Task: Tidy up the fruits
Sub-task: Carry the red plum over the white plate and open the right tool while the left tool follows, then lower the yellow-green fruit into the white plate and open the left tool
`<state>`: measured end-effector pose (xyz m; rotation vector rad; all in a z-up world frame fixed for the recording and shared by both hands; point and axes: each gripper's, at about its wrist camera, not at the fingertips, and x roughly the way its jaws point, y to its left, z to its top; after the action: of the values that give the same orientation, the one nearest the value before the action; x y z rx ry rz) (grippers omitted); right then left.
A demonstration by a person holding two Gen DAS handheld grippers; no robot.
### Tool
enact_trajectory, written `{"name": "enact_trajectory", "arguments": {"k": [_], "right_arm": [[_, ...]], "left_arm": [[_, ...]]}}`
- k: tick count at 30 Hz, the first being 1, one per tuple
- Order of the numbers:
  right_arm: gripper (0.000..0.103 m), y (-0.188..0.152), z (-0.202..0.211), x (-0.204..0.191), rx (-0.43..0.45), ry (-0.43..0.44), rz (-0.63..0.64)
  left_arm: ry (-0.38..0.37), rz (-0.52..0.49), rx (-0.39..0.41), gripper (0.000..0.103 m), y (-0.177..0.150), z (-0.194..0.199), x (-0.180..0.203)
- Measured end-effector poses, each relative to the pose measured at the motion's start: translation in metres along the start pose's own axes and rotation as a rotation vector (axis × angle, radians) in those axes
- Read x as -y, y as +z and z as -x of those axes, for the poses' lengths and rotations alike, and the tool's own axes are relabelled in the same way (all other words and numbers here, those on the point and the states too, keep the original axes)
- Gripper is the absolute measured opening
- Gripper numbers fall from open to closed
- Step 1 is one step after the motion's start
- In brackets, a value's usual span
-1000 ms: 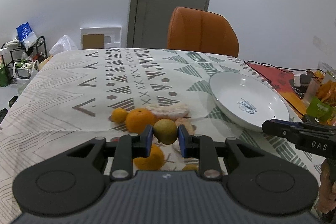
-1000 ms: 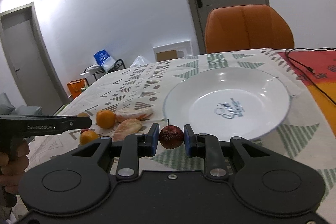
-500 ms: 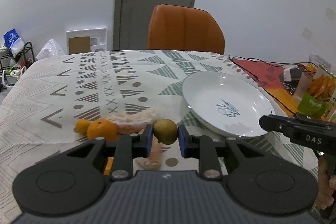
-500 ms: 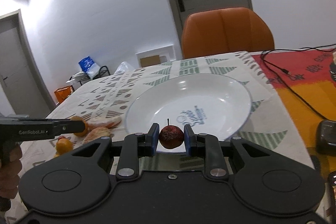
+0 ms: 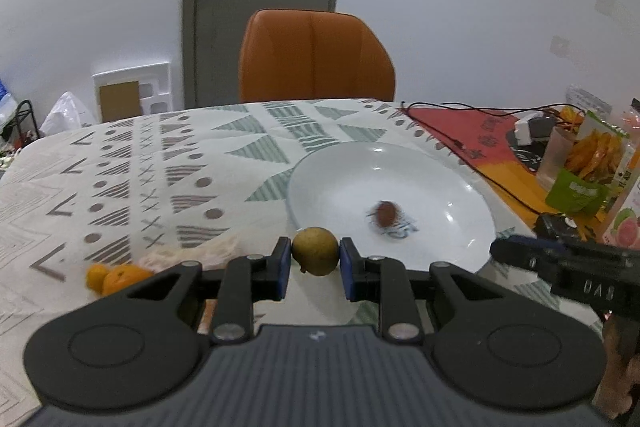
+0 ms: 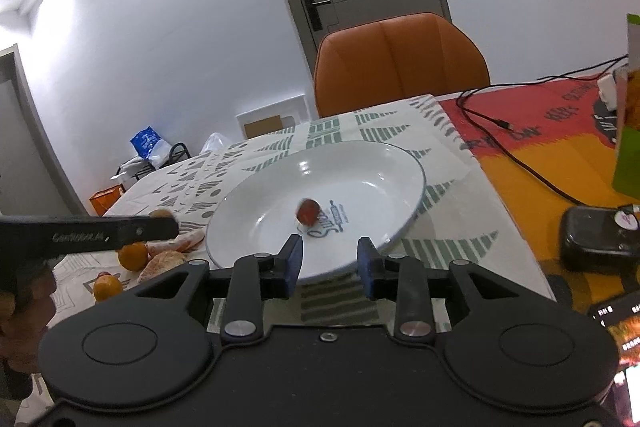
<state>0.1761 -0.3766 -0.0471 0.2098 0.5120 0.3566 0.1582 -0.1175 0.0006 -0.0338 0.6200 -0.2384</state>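
One fruit in the dish, another pinched above the table.

The left gripper (image 5: 315,263) has its blue pads pressed against a small round yellow-green fruit (image 5: 314,250), held just short of the near rim of the shallow white ceramic plate (image 5: 448,187). The right gripper (image 6: 329,261) stands with its jaws spread wide and nothing between them. A small dark red fruit (image 6: 307,210), blurred, lies in the plate beside the printed logo. Small oranges (image 6: 134,255) and pale peeled pieces sit on the patterned tablecloth (image 5: 168,163), left of the plate.
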Motion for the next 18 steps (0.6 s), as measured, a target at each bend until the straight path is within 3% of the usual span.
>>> {"name": "enact_trajectory", "arguments": {"k": [9, 11, 15, 18], "right_arm": [[0.039, -0.01, 0.009, 0.005, 0.006, -0.006, -0.038], [0.046, -0.011, 0.012, 0.007, 0.011, -0.009, -0.047], [0.073, -0.012, 0.018, 0.008, 0.034, -0.028, -0.046], [0.091, -0.012, 0.022, 0.006, 0.066, -0.043, -0.041]], "left_arm": [[-0.027, -0.036, 0.001, 0.024, 0.014, -0.017, 0.024], [-0.018, -0.03, 0.004, 0.025, 0.017, -0.019, 0.026], [-0.014, -0.014, 0.011, 0.031, 0.022, -0.018, 0.027], [0.001, -0.003, 0.007, 0.042, 0.023, -0.015, 0.023]]}}
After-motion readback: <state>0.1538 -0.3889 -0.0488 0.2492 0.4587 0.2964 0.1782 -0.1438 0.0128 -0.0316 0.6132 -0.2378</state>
